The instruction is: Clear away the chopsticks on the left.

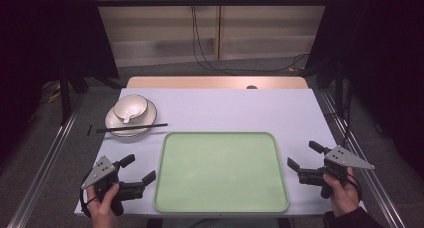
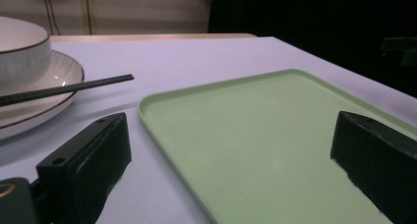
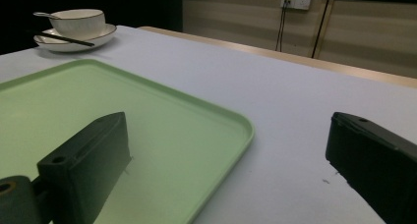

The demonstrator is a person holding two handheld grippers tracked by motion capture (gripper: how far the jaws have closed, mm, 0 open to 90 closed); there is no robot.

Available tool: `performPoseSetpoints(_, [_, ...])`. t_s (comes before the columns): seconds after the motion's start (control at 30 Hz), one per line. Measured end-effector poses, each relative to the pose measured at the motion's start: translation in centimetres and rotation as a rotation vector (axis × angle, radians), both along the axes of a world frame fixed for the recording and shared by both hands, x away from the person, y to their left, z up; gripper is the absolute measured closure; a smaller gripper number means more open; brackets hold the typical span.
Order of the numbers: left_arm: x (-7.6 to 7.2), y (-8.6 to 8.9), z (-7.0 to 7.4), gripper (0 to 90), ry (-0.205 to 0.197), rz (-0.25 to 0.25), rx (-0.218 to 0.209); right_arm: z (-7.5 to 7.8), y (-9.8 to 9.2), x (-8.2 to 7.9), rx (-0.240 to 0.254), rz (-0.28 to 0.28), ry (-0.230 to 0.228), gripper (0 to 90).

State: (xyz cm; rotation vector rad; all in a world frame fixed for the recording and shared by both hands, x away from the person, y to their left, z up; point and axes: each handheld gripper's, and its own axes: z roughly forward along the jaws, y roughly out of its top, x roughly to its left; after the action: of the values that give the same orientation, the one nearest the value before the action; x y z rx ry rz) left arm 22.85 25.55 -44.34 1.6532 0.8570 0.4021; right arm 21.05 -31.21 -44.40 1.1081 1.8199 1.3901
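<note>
left tool (image 1: 139, 169) and right tool (image 1: 301, 155), both open, flank the green tray (image 1: 220, 208).

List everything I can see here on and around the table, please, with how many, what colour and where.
tray: one, pale green, nothing on it, middle of the table near the person.
plate: one, white with a dark rim, far left of the table.
bowl: one, white, standing on the plate.
spoon: one, white, in the bowl, handle over its rim.
chopsticks: dark, laid across the plate's near edge; count unclear.
table: one, pale lilac cover, wooden far edge.
cables: dark, hanging from a wall socket to the floor.
left tongs: black, open, left of the tray.
right tongs: black, open, right of the tray.
</note>
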Motion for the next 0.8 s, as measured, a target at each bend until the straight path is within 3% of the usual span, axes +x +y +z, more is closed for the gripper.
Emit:
performPoseSetpoints(0.07, [0.0,0.1,0.1,1.5,-0.007,0.007,0.012,0.1,-0.1,-0.1,0.037,0.013,-0.005,2.5])
performPoseSetpoints(0.2, [0.0,0.2,0.3,1.2,-0.012,0.03,0.014,0.0,-0.1,-0.1,0.026,0.008,-0.01,2.5])
performPoseSetpoints(0.3, [0.2,0.7,0.4,1.2,-0.016,0.054,0.046,0.1,0.0,-0.2,0.019,0.019,-0.019,2.5])
performPoseSetpoints(0.4, [0.3,1.1,0.5,1.4,0.001,0.061,0.033,0.1,0.1,-0.2,0.014,0.015,-0.014,2.5])
performPoseSetpoints(0.57, [0.8,2.1,1.5,2.4,0.01,0.044,0.09,-0.1,0.2,-0.1,0.008,0.02,0.001,2.5])
performPoseSetpoints(0.63, [1.1,2.8,2.0,2.4,-0.001,-0.012,0.119,-0.1,0.3,0.0,0.011,0.028,0.004,2.5])
performPoseSetpoints(0.8, [1.9,4.0,2.2,3.3,0.016,-0.003,0.153,0.0,0.3,-0.1,0.015,0.023,0.002,2.6])
